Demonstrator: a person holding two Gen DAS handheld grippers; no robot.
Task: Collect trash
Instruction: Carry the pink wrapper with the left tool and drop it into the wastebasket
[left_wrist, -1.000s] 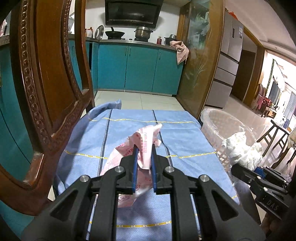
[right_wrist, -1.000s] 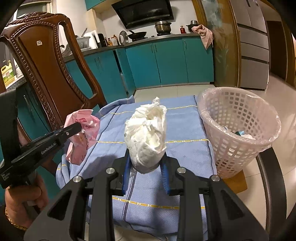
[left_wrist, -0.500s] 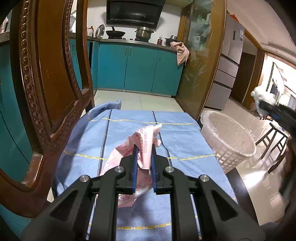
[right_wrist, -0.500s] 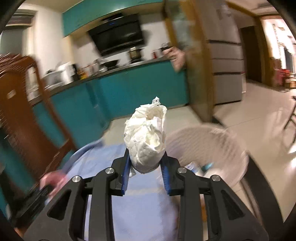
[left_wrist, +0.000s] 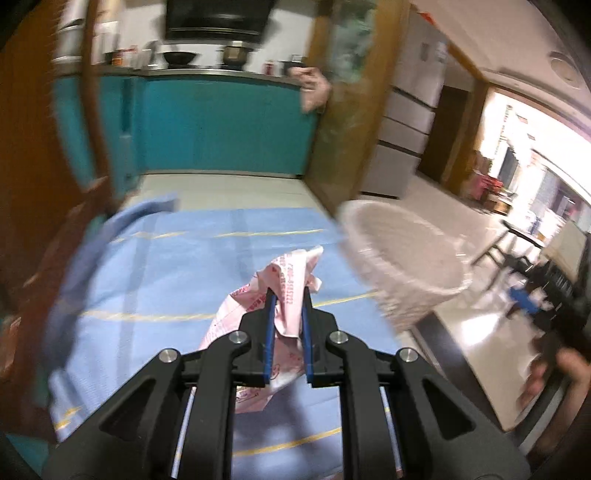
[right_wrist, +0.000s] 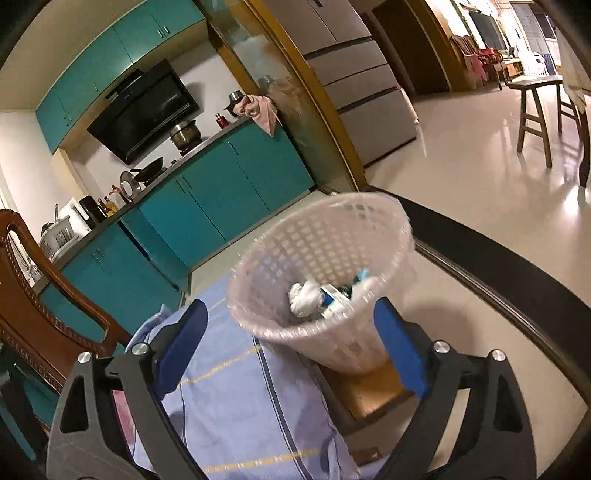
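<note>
At left, the left gripper (left_wrist: 287, 295) is clamped on the crumpled pink printed plastic bag (left_wrist: 273, 317); the white perforated plastic basket (left_wrist: 402, 266) stands to its right, nearest this hand. Right gripper (right_wrist: 291, 321): jaws just opened, empty; white tissue wad (right_wrist: 303, 297) inside.

The pink plastic bag (left_wrist: 280, 295) carries red printed writing and a row of digits along its upper edge, but the picture is blurred and I cannot read the characters with certainty. In the right wrist view no text, label or brand is legible on any object.
</note>
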